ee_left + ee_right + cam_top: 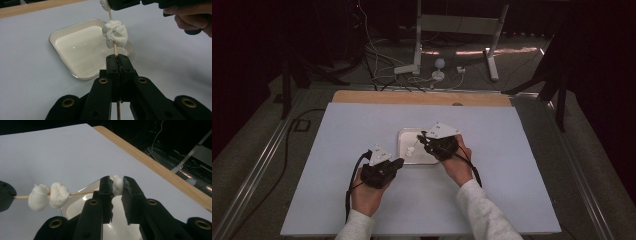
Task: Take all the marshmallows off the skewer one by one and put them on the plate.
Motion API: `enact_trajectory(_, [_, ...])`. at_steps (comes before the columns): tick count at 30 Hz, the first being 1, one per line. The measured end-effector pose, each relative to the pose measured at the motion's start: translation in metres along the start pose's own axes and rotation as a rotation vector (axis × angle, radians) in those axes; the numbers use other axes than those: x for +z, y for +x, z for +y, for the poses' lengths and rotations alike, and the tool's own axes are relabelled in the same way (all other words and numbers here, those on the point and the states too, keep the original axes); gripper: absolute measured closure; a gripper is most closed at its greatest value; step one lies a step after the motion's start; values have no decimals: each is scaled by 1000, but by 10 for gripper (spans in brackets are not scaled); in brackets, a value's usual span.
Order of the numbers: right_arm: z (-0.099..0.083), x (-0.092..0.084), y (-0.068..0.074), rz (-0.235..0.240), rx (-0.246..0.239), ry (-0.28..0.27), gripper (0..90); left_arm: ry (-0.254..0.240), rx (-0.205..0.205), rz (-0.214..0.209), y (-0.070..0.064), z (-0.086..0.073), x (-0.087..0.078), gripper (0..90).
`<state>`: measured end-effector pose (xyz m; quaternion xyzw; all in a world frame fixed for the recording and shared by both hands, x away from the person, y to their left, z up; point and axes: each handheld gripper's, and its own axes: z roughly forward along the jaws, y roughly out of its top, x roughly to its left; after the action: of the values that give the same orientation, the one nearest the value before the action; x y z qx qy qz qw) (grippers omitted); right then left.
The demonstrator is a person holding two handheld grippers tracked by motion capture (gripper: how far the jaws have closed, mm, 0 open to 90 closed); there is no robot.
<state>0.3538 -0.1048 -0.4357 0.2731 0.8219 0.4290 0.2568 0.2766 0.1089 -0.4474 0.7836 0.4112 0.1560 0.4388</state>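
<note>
Lighting's pretty uneven on my feed. From the high view the white table sheet [362,200] is lit softly from above, while everything around it drops into near black, with a few bright streaks on the floor behind. It's also kinda soft and low-res. The left gripper view is sharp up close, and I get small glints on the tray [82,50] bottom. In the right gripper view the black jaws near the lens look dark and slightly blurry.
</note>
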Motion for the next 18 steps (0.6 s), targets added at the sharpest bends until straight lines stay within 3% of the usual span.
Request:
enact_trajectory(13, [-1, 15, 5, -62, 29, 47, 842, 32, 5, 36, -1, 1, 0, 900])
enact_trajectory(14, [-3, 17, 4, -139, 24, 61, 858, 42, 11, 30, 0, 1, 0, 900])
enact_trajectory(15, [-5, 18, -2, -183, 40, 71, 861, 42, 9, 22, -1, 0, -2, 900])
enact_trajectory(16, [-10, 15, -16, -157, 145, 59, 861, 40, 10, 37, 0, -1, -5, 900])
enact_trajectory(17, [-13, 12, -24, -135, 197, 46, 858, 35, -3, 35, 2, -1, -7, 900])
enact_trajectory(18, [-13, 12, -24, -135, 197, 46, 858, 29, -11, 31, 3, -1, -8, 900])
